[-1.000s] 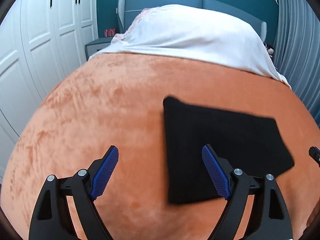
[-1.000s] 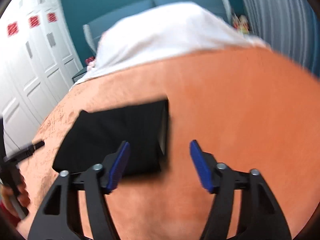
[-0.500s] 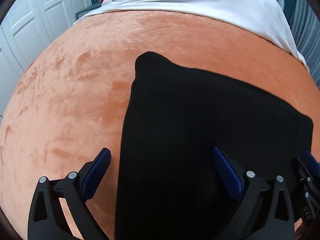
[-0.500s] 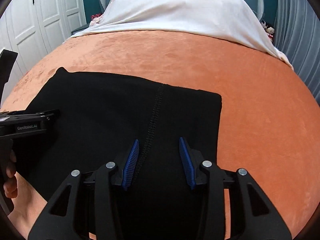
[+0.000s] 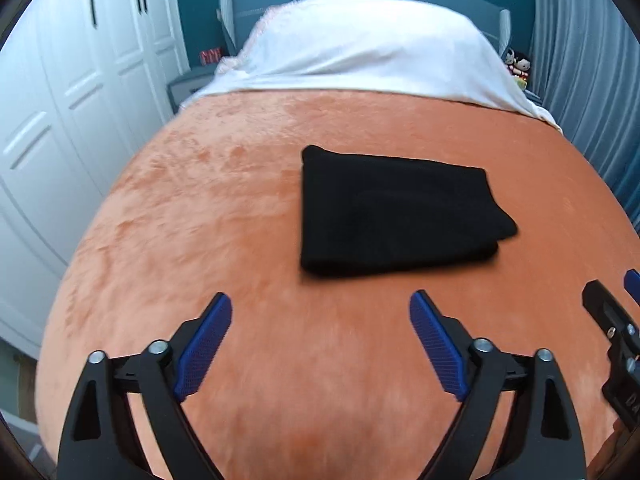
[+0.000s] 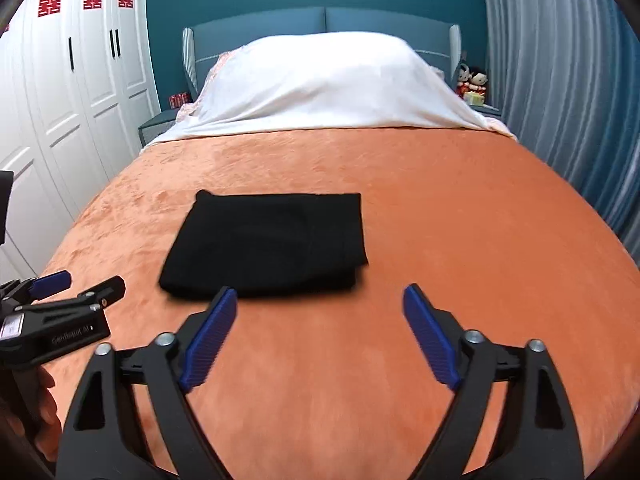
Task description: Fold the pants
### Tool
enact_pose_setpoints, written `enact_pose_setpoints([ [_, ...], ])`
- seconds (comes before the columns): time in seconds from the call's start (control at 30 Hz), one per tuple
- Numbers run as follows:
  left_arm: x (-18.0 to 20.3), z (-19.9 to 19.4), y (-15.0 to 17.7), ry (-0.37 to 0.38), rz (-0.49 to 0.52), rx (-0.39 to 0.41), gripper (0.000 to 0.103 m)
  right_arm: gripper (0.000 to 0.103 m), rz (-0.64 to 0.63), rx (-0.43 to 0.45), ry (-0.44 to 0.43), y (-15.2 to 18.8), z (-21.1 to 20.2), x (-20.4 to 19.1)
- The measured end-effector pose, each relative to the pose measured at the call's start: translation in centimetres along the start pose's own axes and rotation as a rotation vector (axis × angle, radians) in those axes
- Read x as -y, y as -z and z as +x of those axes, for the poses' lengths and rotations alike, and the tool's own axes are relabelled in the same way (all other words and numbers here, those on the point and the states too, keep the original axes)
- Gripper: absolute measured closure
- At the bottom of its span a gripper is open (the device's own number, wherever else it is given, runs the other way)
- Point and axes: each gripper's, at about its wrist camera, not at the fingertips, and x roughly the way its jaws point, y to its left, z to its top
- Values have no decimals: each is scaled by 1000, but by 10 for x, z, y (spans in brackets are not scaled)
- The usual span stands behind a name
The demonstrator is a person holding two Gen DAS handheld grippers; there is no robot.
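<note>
Left wrist view: my left claw (image 5: pixel 320 340) gapes wide, empty, having just narrowed slightly. My right claw (image 6: pixel 320 328) has just sprung wide, empty too. Folded pants (image 5: pixel 396 216) lie flat on the bed (image 5: pixel 200 220), beyond both.

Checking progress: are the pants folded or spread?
Folded: the pants lie as a compact layered rectangle on the blanket, neither gripper touching.

Both wrist cameras look forward and down over their own blue fingers toward the headboard (image 6: pixel 320 24) at twelve o'clock. Both share the folded black pants (image 5: pixel 396 216): at one o'clock from the left, eleven o'clock from the right, seemingly near.
</note>
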Motion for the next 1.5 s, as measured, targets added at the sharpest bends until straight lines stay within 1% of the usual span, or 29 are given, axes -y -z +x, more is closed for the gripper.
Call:
enact_pose_setpoints([
  [0.03,1,-19,11,-11,2,26,10,13,-2,5,-1,10,-20,-3],
  [0.1,3,-45,27,-10,22,43,9,12,0,12,-1,27,-51,-9],
  [0.2,9,-80,53,11,51,63,9,12,9,18,10,48,-81,-14],
  [0.23,9,-87,60,4,60,65,9,12,19,19,7,56,-93,-15],
  [0.3,9,-94,69,-22,60,68,8,12,38,18,12,65,-103,-17],
  [0.43,6,-106,87,20,22,32,8,12,96,10,-6,74,-118,-8],
  [0.47,8,-110,90,12,26,36,8,12,99,11,-4,76,-121,-7],
  [0.6,18,-122,99,-89,79,69,8,12,116,1,-9,78,-125,-3],
  [0.83,16,-125,105,-110,86,66,8,12,118,-5,-20,80,-128,-1],
  [1.03,17,-121,109,-103,92,44,8,12,96,3,-18,81,-134,-5],
  [1.27,7,-114,109,-46,32,0,8,12,85,15,-14,80,-137,-8],
  [1.4,4,-109,110,-68,27,-10,8,12,85,17,-9,81,-138,-10],
  [1.5,2,-107,110,-59,20,-15,8,12,74,17,-7,80,-137,-9],
])
